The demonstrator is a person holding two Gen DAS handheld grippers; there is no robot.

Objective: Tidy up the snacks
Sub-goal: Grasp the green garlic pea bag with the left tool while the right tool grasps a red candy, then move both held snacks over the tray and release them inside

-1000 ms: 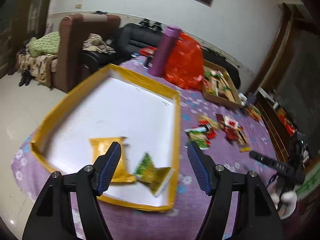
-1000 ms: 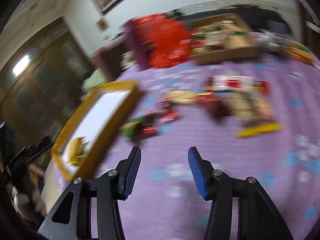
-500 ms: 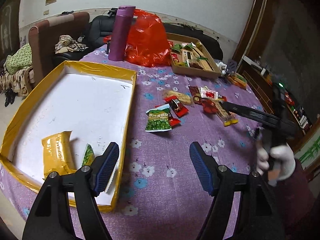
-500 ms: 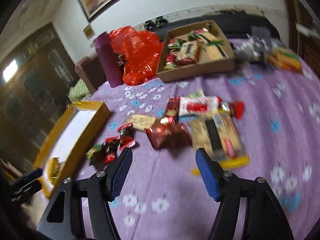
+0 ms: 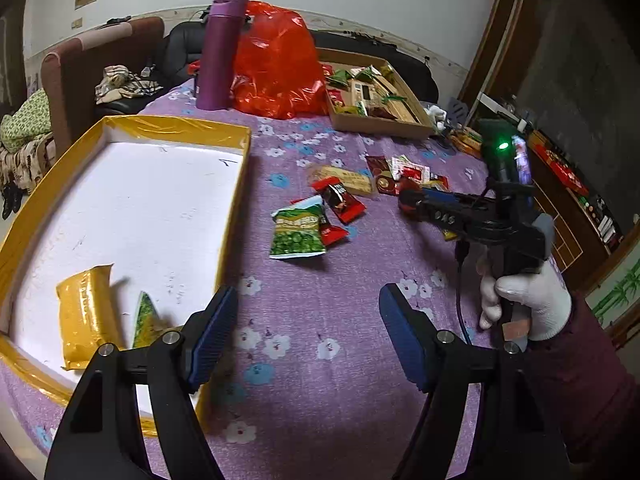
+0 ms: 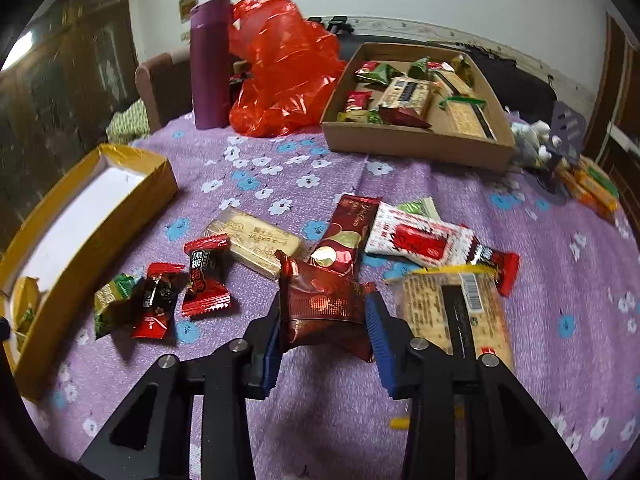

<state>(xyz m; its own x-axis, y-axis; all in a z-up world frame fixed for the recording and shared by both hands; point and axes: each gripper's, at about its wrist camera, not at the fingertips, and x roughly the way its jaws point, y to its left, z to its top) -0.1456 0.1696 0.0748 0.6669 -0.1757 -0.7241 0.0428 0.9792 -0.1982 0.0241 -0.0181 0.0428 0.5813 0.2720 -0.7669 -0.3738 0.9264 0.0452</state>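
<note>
A: What is the right hand-held gripper [image 6: 325, 330] doing?

B: Its blue pads sit on either side of a dark red packet [image 6: 322, 306], the left pad against the packet's edge and the right pad close at the other edge. I cannot tell whether it has clamped down. The packet lies among loose snacks on the counter [image 6: 320, 412], which has a purple floral cloth.

A: And the left hand-held gripper [image 5: 308, 334]?

B: Spread wide, holding nothing, over the cloth just beside the near right corner of the yellow tray [image 5: 234, 200].

A: What is in the tray?

B: A yellow packet [image 5: 82, 322] and a small green packet [image 5: 144, 318], both at the near end on the white floor of the tray.

A: The rest of the snacks?

B: A green pea bag [image 5: 298, 234] lies near the tray with two red candies [image 6: 204, 280] beside it. Further right are a beige biscuit bar [image 6: 256, 246], a maroon packet with a gold disc [image 6: 346, 236], a white and red packet [image 6: 418, 240] and a long cracker pack [image 6: 448, 312] just right of the right gripper.

A: Anything behind them?

B: A cardboard box [image 6: 416, 142] holding more snacks, a red plastic bag [image 6: 282, 88] and a purple bottle [image 6: 210, 64] standing upright next to it.
</note>
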